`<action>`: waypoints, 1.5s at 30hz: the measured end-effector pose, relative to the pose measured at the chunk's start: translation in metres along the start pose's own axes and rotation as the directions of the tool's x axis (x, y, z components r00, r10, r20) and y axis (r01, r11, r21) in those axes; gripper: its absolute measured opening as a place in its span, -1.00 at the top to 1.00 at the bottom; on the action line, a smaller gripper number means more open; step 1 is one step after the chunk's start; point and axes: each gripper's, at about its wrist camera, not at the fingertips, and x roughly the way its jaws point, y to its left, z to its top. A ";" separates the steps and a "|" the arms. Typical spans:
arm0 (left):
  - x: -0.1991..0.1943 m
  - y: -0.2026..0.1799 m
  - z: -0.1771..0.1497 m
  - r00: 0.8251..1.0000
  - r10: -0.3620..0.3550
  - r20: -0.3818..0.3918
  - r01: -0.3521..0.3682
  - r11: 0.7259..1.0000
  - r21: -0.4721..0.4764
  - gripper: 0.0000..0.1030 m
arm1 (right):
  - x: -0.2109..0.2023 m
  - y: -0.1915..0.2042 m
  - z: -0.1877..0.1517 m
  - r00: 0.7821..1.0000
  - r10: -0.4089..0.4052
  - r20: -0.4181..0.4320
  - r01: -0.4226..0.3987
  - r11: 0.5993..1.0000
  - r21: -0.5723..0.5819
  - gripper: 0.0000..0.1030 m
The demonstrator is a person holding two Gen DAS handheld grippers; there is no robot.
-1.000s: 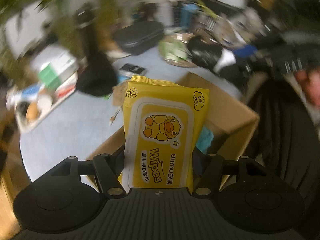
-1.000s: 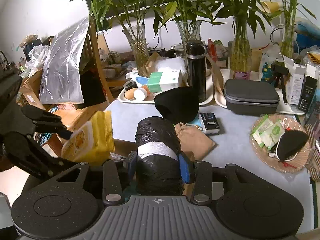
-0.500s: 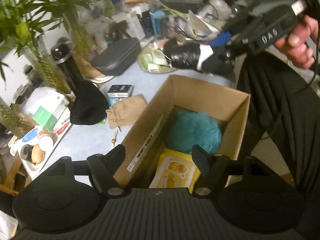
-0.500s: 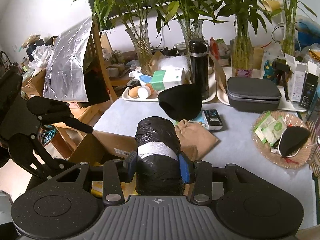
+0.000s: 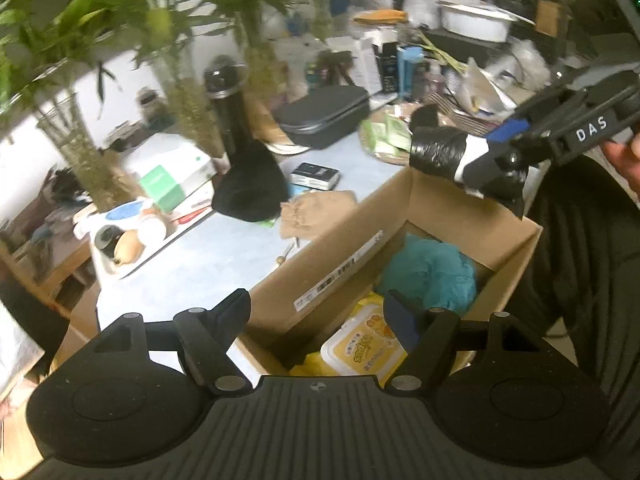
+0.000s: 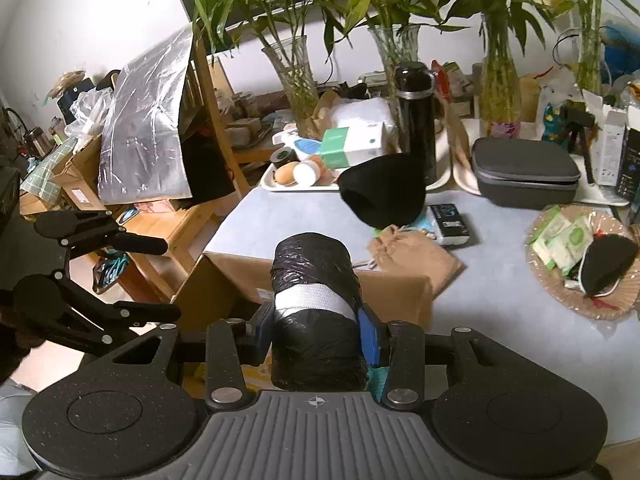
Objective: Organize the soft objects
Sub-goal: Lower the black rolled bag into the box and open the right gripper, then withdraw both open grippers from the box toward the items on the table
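A: Why do we keep the cardboard box [image 5: 420, 216] at the table edge, right under both tongs?

B: So each soft thing only has to be dropped straight down. The yellow wipes pack [image 5: 362, 350] lies flat on the box floor just below our left gripper [image 5: 320, 312], and the teal fluffy ball [image 5: 430, 276] sits beyond it, further from our fingertips.

A: And the left tongs themselves?

B: Spread wide, nothing between the jaws, touching nothing; they hang above the near end of the box.

A: The right one?

B: Our right gripper [image 6: 316, 332] squeezes the black bag roll [image 6: 316, 308] by its lower half, the blue pads [image 6: 368, 338] pressing either side of it near its white band. We hold it lengthwise along the fingers, over the box's far corner, so we judge it goes in next.

A: What waits ahead of the tongs?

B: The tan pouch [image 6: 416, 258] and black hat [image 6: 382, 190] on the table.
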 end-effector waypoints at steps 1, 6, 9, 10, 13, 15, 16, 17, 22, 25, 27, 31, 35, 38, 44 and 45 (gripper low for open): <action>-0.002 0.001 -0.002 1.000 0.015 0.006 -0.015 1.000 -0.019 -0.42 | 0.003 0.003 0.001 1.000 0.005 -0.008 -0.005 1.000 0.008 0.10; -0.012 0.011 -0.013 0.995 0.100 0.023 -0.095 0.983 -0.158 -0.42 | 0.024 0.011 -0.002 0.998 0.042 -0.044 -0.040 0.998 0.057 -0.30; -0.019 0.022 -0.022 0.991 0.132 0.026 -0.121 0.957 -0.262 -0.42 | 0.026 0.013 -0.004 1.000 0.014 -0.026 -0.013 0.998 0.055 -0.59; -0.021 0.025 -0.024 0.990 0.141 0.023 -0.127 0.946 -0.298 -0.42 | 0.026 0.013 -0.004 1.000 0.013 -0.026 -0.011 0.998 0.054 -0.67; -0.025 0.036 -0.033 0.989 0.150 0.003 -0.136 0.909 -0.393 -0.42 | 0.025 0.015 -0.006 1.000 0.004 -0.019 -0.004 0.999 0.037 -0.89; -0.026 0.041 -0.039 0.987 0.158 -0.012 -0.147 0.887 -0.437 -0.42 | 0.022 0.017 -0.007 1.000 -0.012 -0.012 0.012 1.000 0.009 -0.91; -0.026 0.043 -0.042 0.987 0.162 -0.017 -0.152 0.880 -0.451 -0.42 | 0.021 0.017 -0.007 1.000 -0.020 -0.009 0.020 1.000 -0.003 -0.92; -0.027 0.044 -0.044 0.986 0.165 -0.021 -0.156 0.874 -0.461 -0.42 | 0.020 0.017 -0.007 1.000 -0.029 -0.007 0.029 0.999 -0.013 -0.94; -0.028 0.047 -0.052 0.986 0.163 -0.023 -0.154 0.862 -0.483 -0.45 | 0.014 0.010 -0.010 0.999 -0.055 -0.001 0.054 0.998 -0.022 -1.00; -0.030 0.047 -0.054 0.986 0.166 -0.023 -0.156 0.853 -0.498 -0.53 | 0.010 0.006 -0.011 0.998 -0.067 0.005 0.067 0.998 -0.017 -1.00; -0.029 0.047 -0.054 0.986 0.166 -0.027 -0.157 0.850 -0.502 -0.54 | 0.007 0.003 -0.012 0.997 -0.078 0.008 0.078 0.997 -0.016 -1.00; -0.028 0.042 -0.050 0.988 0.153 -0.011 -0.139 0.862 -0.487 -0.55 | 0.005 0.000 -0.014 0.994 -0.107 0.013 0.107 0.994 -0.022 -1.00; -0.024 0.037 -0.047 0.991 0.133 0.007 -0.113 0.867 -0.486 -0.55 | 0.004 -0.004 -0.019 0.991 -0.132 0.033 0.133 0.991 -0.021 -1.00; -0.020 0.034 -0.044 0.993 0.120 0.016 -0.098 0.872 -0.480 -0.55 | 0.004 -0.006 -0.021 0.986 -0.158 0.043 0.159 0.987 -0.021 -1.00; -0.017 0.031 -0.038 0.992 0.115 0.048 -0.081 0.885 -0.458 -0.55 | 0.007 -0.011 -0.020 0.981 -0.187 0.059 0.189 0.982 -0.020 -1.00; -0.016 0.031 -0.038 0.992 0.113 0.055 -0.076 0.889 -0.451 -0.55 | 0.008 -0.012 -0.020 0.981 -0.185 0.060 0.187 0.982 -0.020 -1.00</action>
